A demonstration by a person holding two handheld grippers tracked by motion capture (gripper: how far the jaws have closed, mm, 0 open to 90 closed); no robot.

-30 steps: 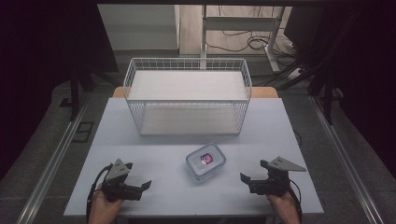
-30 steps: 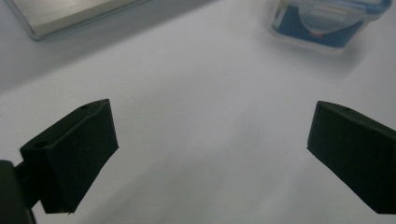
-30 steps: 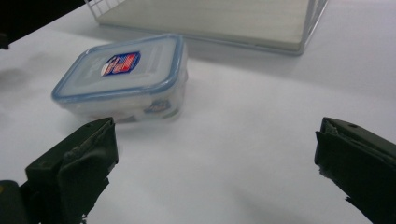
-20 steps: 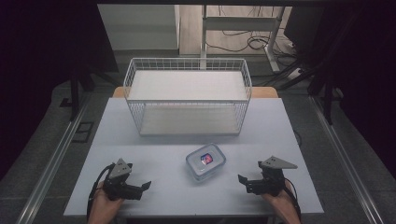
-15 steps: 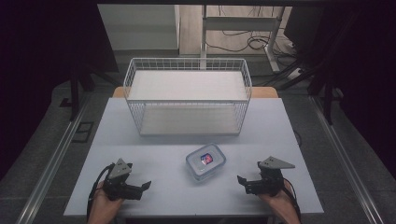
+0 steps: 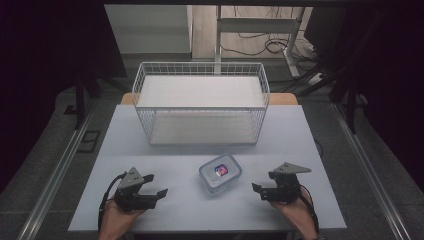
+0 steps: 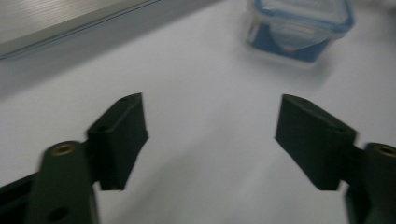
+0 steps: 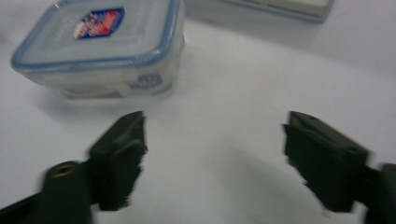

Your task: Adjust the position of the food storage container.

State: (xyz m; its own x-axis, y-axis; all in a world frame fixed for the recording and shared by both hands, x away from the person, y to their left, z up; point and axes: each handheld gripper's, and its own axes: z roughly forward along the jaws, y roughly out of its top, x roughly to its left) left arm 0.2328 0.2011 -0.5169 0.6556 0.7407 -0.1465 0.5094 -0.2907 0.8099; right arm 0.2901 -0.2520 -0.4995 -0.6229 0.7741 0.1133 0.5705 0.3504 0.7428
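Now, container: a small clear plastic box (image 6: pixel 220 173) with a blue-rimmed snap lid and a red-and-blue sticker sits near the middle of the white table (image 6: pixel 310 135), between the two hands and apart from both.
Left gripper: the left gripper (image 6: pixel 156 190) rests low at the near left; its jaws have just been closing partway yet stand apart, with bare table between them.
Right gripper: the right gripper (image 6: pixel 258 189) sits at the near right, pointing toward the box; its jaws too have just been narrowing, stand open and hold nothing.
Handling: it looks light and rigid, probably slick on its smooth walls; whether anything is inside, I cannot tell.
Where to grip: across two opposite side walls just under the lid rim, where the lip should stop a slip.
Basket: a white wire basket (image 6: pixel 141 85) stands on the far half, open-topped, well apart from the box.
Edges: the near table edge runs just under both hands.
Room: bare tabletop lies all around the box, with a free lane toward the basket's near wall.
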